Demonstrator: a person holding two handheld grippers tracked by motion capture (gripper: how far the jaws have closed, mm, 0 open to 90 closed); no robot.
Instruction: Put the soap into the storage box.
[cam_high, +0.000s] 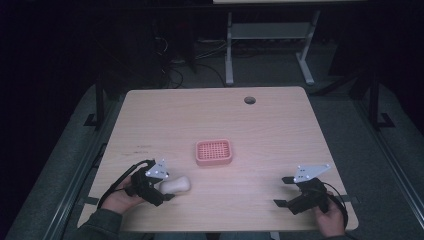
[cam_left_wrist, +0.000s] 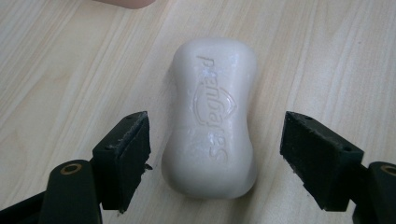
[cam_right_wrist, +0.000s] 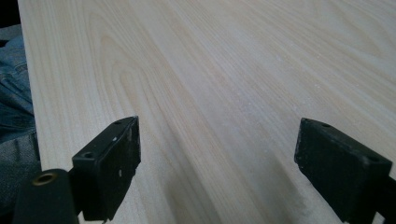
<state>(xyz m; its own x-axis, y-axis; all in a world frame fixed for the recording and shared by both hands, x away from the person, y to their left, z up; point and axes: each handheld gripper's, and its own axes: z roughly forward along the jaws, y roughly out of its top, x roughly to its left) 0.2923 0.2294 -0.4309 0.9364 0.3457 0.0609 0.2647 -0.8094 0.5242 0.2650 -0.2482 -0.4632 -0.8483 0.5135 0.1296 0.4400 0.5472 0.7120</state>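
High view: soap (cam_high: 176, 185) near the table's (cam_high: 280, 125) front edge, between the left gripper's (cam_high: 161, 192) spread jaws; white, waisted, embossed. Right gripper (cam_high: 283, 191) agape.

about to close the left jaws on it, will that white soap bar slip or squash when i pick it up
The soap bar looks solid, so it probably won't squash. Its smooth, rounded, waisted sides may slip against the pads, so a grip at the narrow middle seems safest. It lies flat on the table, unlikely to roll.
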